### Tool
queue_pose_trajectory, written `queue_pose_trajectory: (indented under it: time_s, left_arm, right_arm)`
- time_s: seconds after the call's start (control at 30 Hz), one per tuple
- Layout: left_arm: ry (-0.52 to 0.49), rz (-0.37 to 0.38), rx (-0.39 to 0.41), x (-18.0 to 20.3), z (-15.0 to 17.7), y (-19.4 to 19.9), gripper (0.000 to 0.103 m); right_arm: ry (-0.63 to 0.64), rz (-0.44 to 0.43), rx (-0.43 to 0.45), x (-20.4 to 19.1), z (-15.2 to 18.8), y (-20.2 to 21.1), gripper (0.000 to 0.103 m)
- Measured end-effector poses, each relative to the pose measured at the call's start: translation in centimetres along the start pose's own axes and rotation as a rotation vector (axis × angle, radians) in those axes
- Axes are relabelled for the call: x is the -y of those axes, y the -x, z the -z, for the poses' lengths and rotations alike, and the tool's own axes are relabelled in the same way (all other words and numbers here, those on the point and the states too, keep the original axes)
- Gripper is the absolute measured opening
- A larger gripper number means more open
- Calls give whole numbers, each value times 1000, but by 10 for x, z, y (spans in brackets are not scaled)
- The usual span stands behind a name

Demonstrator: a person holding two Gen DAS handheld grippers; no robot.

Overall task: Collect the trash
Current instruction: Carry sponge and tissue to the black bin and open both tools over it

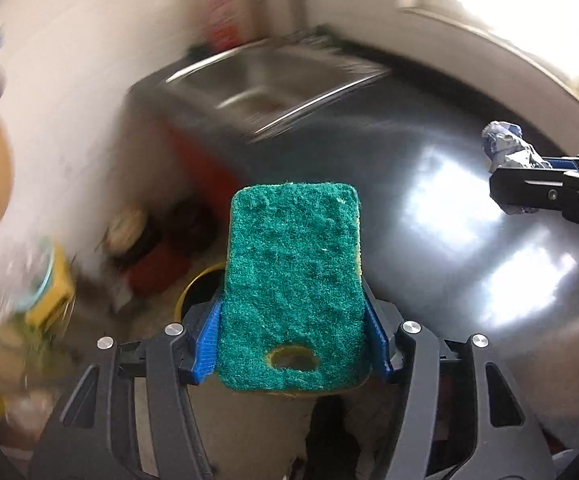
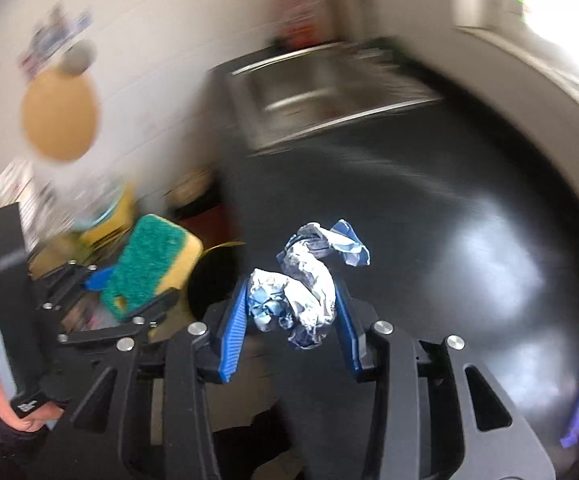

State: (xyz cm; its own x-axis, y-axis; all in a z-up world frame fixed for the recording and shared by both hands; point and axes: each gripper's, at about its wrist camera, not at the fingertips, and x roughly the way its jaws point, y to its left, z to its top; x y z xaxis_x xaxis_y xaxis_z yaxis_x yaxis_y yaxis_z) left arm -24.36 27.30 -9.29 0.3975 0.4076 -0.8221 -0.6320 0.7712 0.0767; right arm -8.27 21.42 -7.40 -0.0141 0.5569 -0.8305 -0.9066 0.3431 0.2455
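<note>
Now, carried load, left: the left gripper has its jaws clamped on a green scouring sponge, the blue pads pressing its two long edges near the end that has a hole worn through it.
Sponge axis: its long side runs straight out along the fingers and well past their tips, green face toward the camera, a yellow layer showing behind it in the right wrist view.
Carried load, right: the right gripper has its jaws closed partway on a crumpled wrapper, silvery with blue print; one loose end sticks out beyond the fingertips.
Where both lie: neither piece rests on anything; both hang in the air over the edge of the dark table, with a steel sink farther off.
Target, as I judge it: a round, dark, yellow-rimmed opening shows low down, beyond the table edge; probably the bin, though blur hides the detail.
Key relation: the opening lies just left of the sponge and left of the wrapper too, so the left hand is the nearer one.
Risk: the wrapper's loose end could snag on the rim.
</note>
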Motion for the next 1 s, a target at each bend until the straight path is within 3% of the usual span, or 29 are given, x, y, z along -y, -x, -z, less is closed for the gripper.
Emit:
queue_pose_trajectory:
  time_s: [0.17,0.3,0.57,0.87,0.93,1.0]
  left_arm:
    - [128,-45,-85,-71,39,-27,58]
    - [196,-41,-130,-109,63,-58,58]
    - [257,30,-180,-145,69,-134,58]
    - [252,69,-203,-163,61,-176,59]
    - [253,72,-209,-165,59,-181,62]
    - [253,79,-223,-165,60,-183,83]
  right_arm:
    - [92,-115,-111,-65,-24,-70,40]
    - [121,-135,-189,-92,-32,-121,41]
    - [140,-91,-321,-109,-53,-223,41]
    - [144,-80,-371,-113,-70,-267,44]
    - [151,-89,-370,-115,-74,-269,51]
    - [154,-84,-364,-116,-76,-272,63]
